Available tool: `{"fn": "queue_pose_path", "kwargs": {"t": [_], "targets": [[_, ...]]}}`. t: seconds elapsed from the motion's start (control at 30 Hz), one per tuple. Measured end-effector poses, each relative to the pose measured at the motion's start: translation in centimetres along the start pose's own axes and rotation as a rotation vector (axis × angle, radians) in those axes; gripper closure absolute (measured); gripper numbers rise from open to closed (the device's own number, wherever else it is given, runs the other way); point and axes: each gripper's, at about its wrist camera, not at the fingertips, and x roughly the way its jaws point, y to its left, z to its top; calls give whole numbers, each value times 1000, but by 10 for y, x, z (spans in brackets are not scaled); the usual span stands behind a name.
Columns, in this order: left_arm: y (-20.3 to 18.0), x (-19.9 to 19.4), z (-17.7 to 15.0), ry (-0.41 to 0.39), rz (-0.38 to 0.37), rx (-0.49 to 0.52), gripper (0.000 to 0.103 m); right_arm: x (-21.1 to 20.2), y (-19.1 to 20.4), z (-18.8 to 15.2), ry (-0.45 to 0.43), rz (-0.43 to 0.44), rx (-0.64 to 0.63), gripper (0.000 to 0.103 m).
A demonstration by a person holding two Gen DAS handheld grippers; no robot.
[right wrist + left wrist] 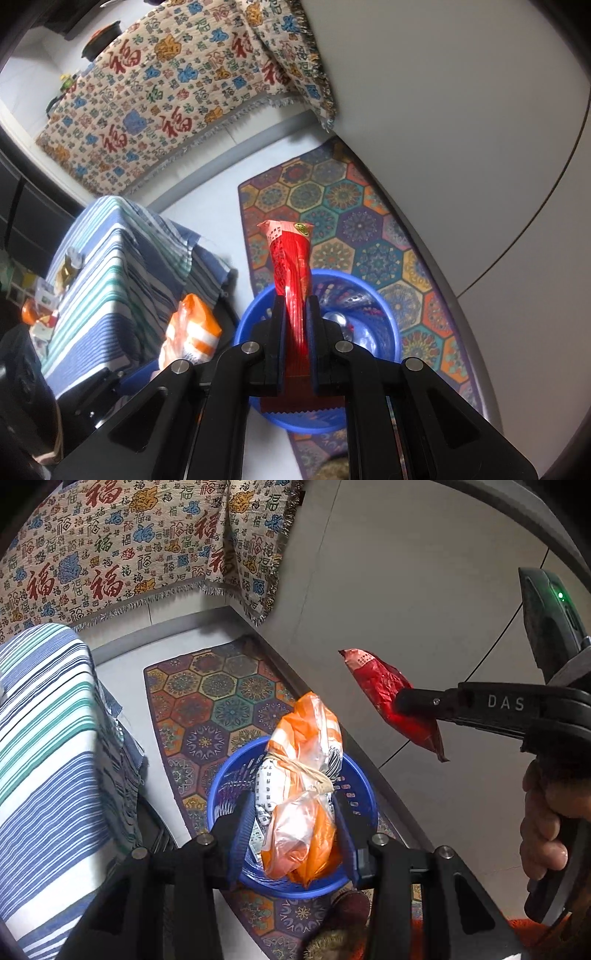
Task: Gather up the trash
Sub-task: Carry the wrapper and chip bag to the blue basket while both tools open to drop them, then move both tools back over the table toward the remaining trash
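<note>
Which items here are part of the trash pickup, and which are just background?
Job:
- left gripper, clamped on orange-and-white plastic bag
- right gripper, clamped on red snack wrapper
- blue basket, the bin below both

Lying about:
- hexagon-patterned rug
- character-print throw
- striped cloth
- clutter on striped cloth

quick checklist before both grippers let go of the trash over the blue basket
1. Left gripper clamped on the orange bag: ok.
2. Orange bag over the blue basket: ok.
3. Right gripper shut on the red wrapper: ok.
4. Red wrapper above the basket opening: ok in the right wrist view.
5. Room left in the basket: cannot tell.
</note>
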Motion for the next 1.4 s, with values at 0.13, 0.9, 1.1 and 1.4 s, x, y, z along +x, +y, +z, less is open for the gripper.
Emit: {"fn": "queue_pose_path", "kwargs": {"t": [0.13,0.9,1.1,1.4], "targets": [[-2,7,0,10,8,8,59,1,-3,2,-5,0,7,87],[50,-103,-41,-98,44,-26,35,-61,46,8,-345,-155,-144,26],[119,-154,-92,-77,178,-83,35,-64,117,-12,-356,-56,-283,19],[233,-209,-155,-88,422,-276,35,-23,267,-85,-187,161,-567,18]]}}
